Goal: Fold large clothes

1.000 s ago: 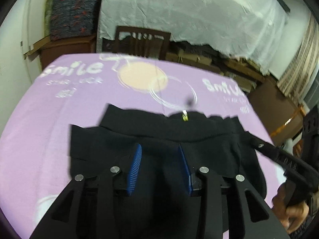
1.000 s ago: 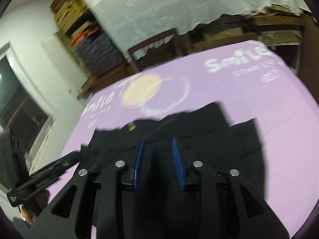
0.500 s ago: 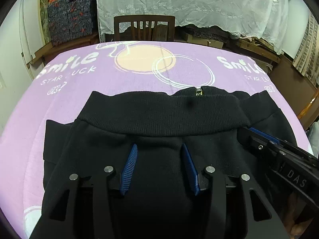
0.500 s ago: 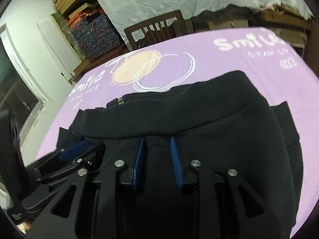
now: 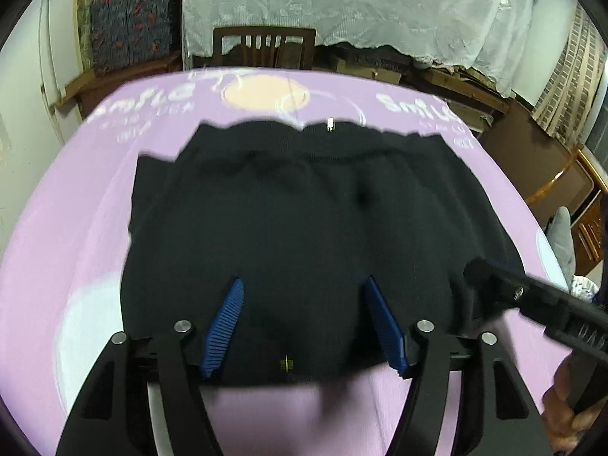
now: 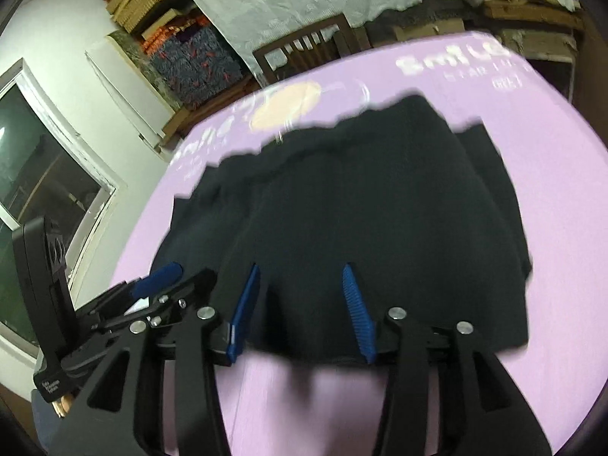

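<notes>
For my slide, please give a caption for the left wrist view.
Left gripper, jaws just opened, above the folded black garment on the purple cloth.

blurred: tablecloth lettering (image 5: 414, 104) | blurred: black garment (image 5: 304, 228) far edge

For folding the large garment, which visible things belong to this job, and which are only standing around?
Belong to the job:
- black garment, folded flat
- purple table cover under it
- left gripper, jaws just opened, nothing gripped
- right gripper, jaws just opened, nothing gripped

Only standing around:
- wooden chair
- white lace cloth
- patterned stack
- window
</notes>
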### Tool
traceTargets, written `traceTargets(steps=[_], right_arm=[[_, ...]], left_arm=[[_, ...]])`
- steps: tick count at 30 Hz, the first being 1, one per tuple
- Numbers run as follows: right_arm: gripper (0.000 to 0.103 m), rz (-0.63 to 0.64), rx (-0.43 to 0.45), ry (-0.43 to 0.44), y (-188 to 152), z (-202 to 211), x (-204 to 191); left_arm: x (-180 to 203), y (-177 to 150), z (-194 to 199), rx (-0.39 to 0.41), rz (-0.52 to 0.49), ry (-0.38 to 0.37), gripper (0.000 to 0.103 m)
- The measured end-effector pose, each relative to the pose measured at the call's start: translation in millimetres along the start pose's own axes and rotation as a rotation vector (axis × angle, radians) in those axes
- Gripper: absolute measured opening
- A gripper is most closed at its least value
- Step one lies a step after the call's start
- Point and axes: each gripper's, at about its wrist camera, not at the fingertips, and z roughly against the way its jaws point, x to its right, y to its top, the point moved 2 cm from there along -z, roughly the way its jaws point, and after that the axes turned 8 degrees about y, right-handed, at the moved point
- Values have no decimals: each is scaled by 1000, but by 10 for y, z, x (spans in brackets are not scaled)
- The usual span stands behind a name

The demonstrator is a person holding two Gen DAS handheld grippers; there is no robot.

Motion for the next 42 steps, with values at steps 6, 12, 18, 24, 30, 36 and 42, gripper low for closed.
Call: traceTargets(steps=[6, 12, 18, 24, 30, 36, 42], right_arm=[[46, -81, -50, 1, -266, -170, 226], [46, -180, -29, 42, -301, 131, 319], [56, -332, 99, 100, -434, 566, 546], [57, -497, 170, 23, -566, 617, 851], [56, -549, 227, -41, -439, 461, 956], [58, -685, 339, -41, -262, 321, 1106], [43, -691, 421, -64, -403, 323, 1100]], left_arm=[[-26, -136, -161, -43, 28, 17, 79], [-67, -77, 25, -51, 81, -18, 76], [62, 125, 220, 27, 58, -30, 76], [98, 72, -188, -17, 65, -48, 79], [75, 36, -192, 0, 56, -64, 79], [52, 45, -211, -2, 60, -82, 79], [52, 44, -208, -9, 68, -88, 79]])
